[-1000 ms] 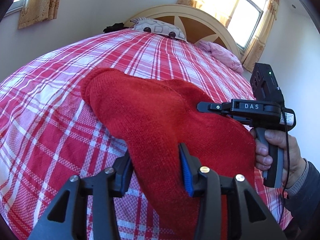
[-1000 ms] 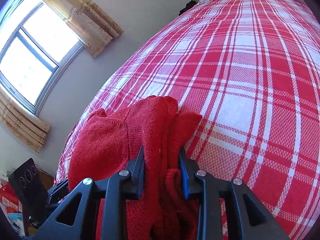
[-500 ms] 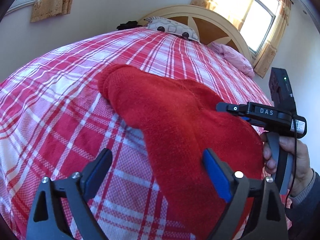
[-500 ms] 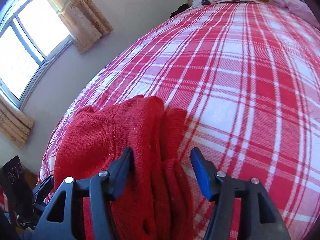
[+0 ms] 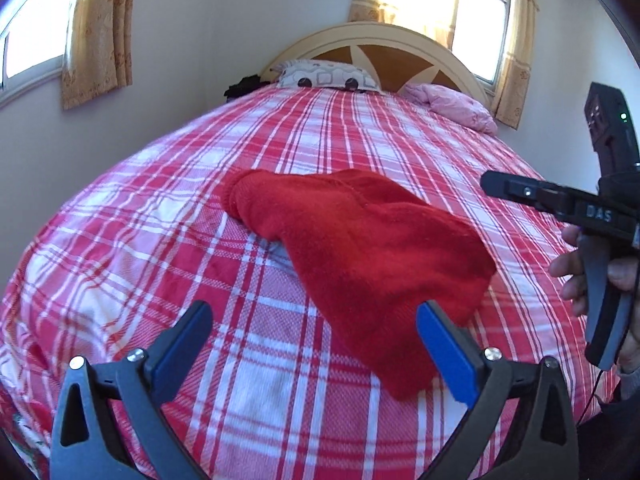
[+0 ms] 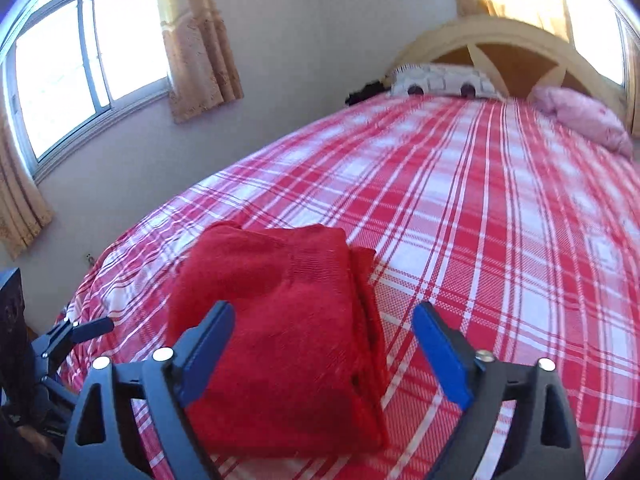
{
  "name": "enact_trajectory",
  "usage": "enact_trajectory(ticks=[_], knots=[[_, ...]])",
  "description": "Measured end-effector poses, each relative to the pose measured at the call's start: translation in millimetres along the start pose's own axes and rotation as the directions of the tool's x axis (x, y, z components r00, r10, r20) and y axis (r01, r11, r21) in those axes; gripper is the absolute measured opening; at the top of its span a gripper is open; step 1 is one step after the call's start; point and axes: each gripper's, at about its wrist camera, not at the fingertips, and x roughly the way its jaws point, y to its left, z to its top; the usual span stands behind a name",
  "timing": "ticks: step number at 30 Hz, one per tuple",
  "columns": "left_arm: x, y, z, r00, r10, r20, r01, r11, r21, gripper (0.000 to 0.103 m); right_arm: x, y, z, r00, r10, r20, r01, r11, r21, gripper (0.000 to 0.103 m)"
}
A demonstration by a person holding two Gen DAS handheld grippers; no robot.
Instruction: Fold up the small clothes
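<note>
A red knitted garment (image 5: 360, 256) lies folded on the red and white plaid bed (image 5: 160, 240). My left gripper (image 5: 312, 344) is open and empty, held above and just short of the garment's near edge. My right gripper (image 6: 320, 344) is open and empty, with its jaws wide on either side of the same folded garment (image 6: 288, 320), above it. The right gripper also shows in the left wrist view (image 5: 560, 208), held by a hand at the right. The left gripper's fingers show at the left edge of the right wrist view (image 6: 80, 330).
A patterned pillow (image 5: 328, 76) and a pink pillow (image 5: 452, 106) lie by the wooden headboard (image 5: 380, 48). A wall with curtained windows (image 6: 80, 68) runs along the bed's left side. The plaid bedspread (image 6: 500, 220) stretches beyond the garment.
Both grippers were shut on the red garment a second ago; both have opened, let it go and pulled back. The garment now lies folded on the bed.
</note>
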Motion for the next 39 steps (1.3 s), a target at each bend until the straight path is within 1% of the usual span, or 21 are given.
enact_trajectory(ticks=[2,4,5,8,11,14,16,18,20,22,25,27,30,39], knots=[[-13.7,-1.5,-0.9,1.000,0.017,0.021,-0.017,1.000,0.007,0.103,-22.4,10.0,-2.4,0.999,0.045,0.029,-0.046,0.999,0.010,0.096],[-29.4,-1.3,-0.3,0.998,-0.002,0.056,0.002,1.000,0.002,0.103,-46.3,14.0,-5.0,0.992,0.115,0.055,-0.118,0.991,0.058,0.097],[-38.6,-1.8,1.2,0.997,-0.010,0.079,0.010,1.000,0.002,0.103,-53.8,14.3,-5.2,0.990,0.126,0.065,-0.131,0.989,0.074,0.098],[-59.6,-7.2,7.8,0.990,0.023,0.136,-0.025,1.000,0.011,0.103,-87.9,16.4,-5.4,0.981,0.152,0.121,-0.166,0.979,0.115,0.099],[-79.8,-9.3,12.9,0.981,0.037,0.191,-0.037,0.999,-0.005,0.103,-121.4,22.8,-5.3,0.970,0.163,0.179,-0.185,0.976,0.112,0.099],[-98.3,-10.6,16.5,0.969,0.045,0.241,-0.041,0.999,-0.021,0.103,-147.7,29.7,-7.8,0.960,0.188,0.209,-0.212,0.972,0.104,0.099],[-105.9,-12.9,16.1,0.963,0.074,0.258,-0.070,0.997,-0.024,0.103,-158.6,31.4,-10.1,0.956,0.199,0.215,-0.225,0.969,0.105,0.099],[-109.0,-15.8,16.0,0.956,0.101,0.276,-0.101,0.995,-0.016,0.103,-163.4,33.5,-13.1,0.958,0.178,0.224,-0.204,0.974,0.099,0.099],[-107.8,-19.1,15.1,0.948,0.135,0.287,-0.142,0.990,0.001,0.103,-166.8,38.9,-17.6,0.965,0.124,0.233,-0.144,0.987,0.073,0.099],[-104.4,-20.7,14.0,0.949,0.140,0.281,-0.150,0.989,0.015,0.103,-169.8,45.5,-21.9,0.969,0.063,0.240,-0.074,0.996,0.039,0.099],[-97.8,-21.8,12.1,0.956,0.138,0.260,-0.150,0.988,0.027,0.103,-173.8,53.8,-26.1,0.966,0.016,0.257,-0.016,1.000,0.000,0.099],[-95.5,-23.4,10.0,0.959,0.136,0.250,-0.149,0.988,0.032,0.103,-175.6,59.5,-28.6,0.965,0.004,0.262,0.004,1.000,-0.029,0.099],[-95.8,-24.2,9.6,0.959,0.136,0.250,-0.149,0.988,0.034,0.103,-176.7,66.0,-30.9,0.963,-0.006,0.269,0.022,0.998,-0.056,0.099],[-97.0,-24.4,9.4,0.958,0.135,0.252,-0.148,0.989,0.031,0.103,-174.6,73.7,-37.0,0.961,-0.040,0.275,0.065,0.995,-0.080,0.099]])
